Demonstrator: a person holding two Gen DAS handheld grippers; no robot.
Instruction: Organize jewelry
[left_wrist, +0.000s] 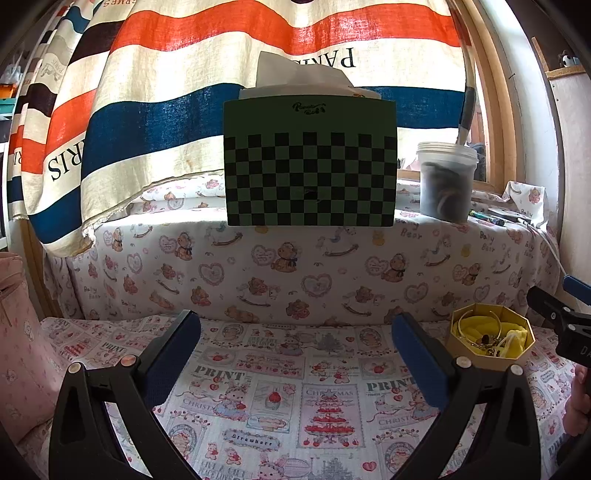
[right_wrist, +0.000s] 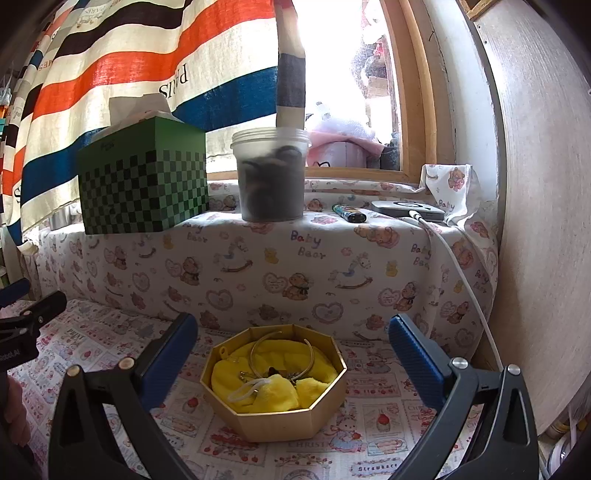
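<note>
A gold octagonal box (right_wrist: 275, 415) lined with yellow cloth sits on the printed tablecloth, between my right gripper's fingers in the right wrist view. Inside it lie a gold bangle (right_wrist: 282, 345), a white ring-shaped piece (right_wrist: 245, 392) and small dark jewelry pieces (right_wrist: 275, 373). My right gripper (right_wrist: 291, 350) is open and empty, hovering just before the box. My left gripper (left_wrist: 295, 345) is open and empty over bare tablecloth; the box (left_wrist: 489, 338) shows at its right. The right gripper's body (left_wrist: 557, 321) shows at the left wrist view's right edge.
On a raised ledge covered in bear-print cloth stand a green checkered tissue box (right_wrist: 144, 181), a plastic tub of dark items (right_wrist: 271, 173), a lighter (right_wrist: 349, 213) and a grey device (right_wrist: 408, 209) with a white cable (right_wrist: 465, 273). A striped curtain (left_wrist: 221, 74) hangs behind. A wall (right_wrist: 546, 184) is at the right.
</note>
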